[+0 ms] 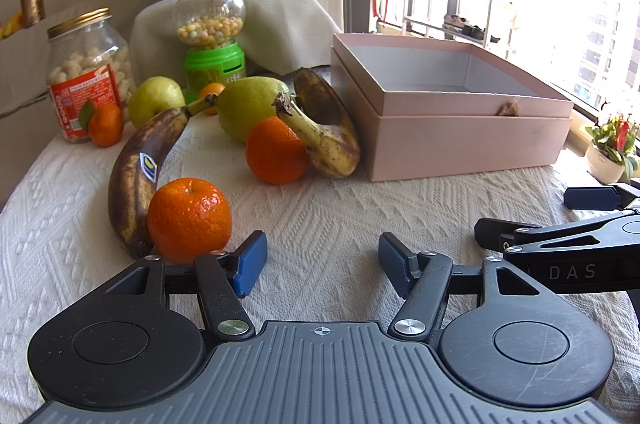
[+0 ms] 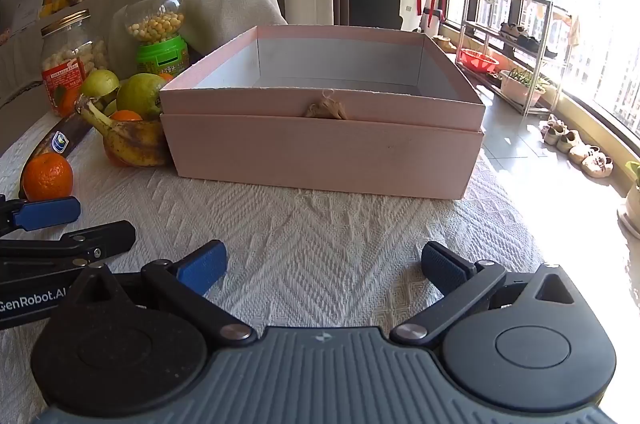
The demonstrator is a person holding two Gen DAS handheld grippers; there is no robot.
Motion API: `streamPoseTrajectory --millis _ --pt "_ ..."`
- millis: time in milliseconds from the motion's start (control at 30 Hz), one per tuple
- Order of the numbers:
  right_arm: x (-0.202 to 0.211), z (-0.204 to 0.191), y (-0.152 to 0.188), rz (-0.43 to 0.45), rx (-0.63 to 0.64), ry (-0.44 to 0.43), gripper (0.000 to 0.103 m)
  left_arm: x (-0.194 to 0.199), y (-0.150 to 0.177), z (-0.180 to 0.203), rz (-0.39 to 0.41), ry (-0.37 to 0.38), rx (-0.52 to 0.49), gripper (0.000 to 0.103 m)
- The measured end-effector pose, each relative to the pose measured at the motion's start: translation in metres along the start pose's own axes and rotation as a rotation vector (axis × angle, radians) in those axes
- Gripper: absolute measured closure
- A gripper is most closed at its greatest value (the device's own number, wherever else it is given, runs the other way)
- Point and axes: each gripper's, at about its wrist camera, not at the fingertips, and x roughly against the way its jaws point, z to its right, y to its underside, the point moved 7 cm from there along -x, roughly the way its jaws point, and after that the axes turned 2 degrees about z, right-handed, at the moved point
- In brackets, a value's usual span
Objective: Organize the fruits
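Fruit lies on a white woven cloth. A near orange rests against a browned banana. Behind are a second orange, another spotted banana, two green pears and a small leafy orange. An open pink box stands at the right, its inside bare. My left gripper is open just right of the near orange, holding nothing. My right gripper is open in front of the box, nothing between its blue pads.
A glass snack jar and a green candy dispenser stand behind the fruit. A cloth-covered chair back is farther off. The table's right edge drops toward a window, a shoe rack and a potted plant.
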Motion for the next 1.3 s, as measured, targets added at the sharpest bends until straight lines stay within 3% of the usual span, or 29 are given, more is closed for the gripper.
streamPoseTrajectory --millis 1300 --pt "-0.0008 0.0009 0.0003 0.0 -0.002 -0.003 0.0 0.0003 -0.0004 -0.0018 0.0 -0.001 -0.002 0.035"
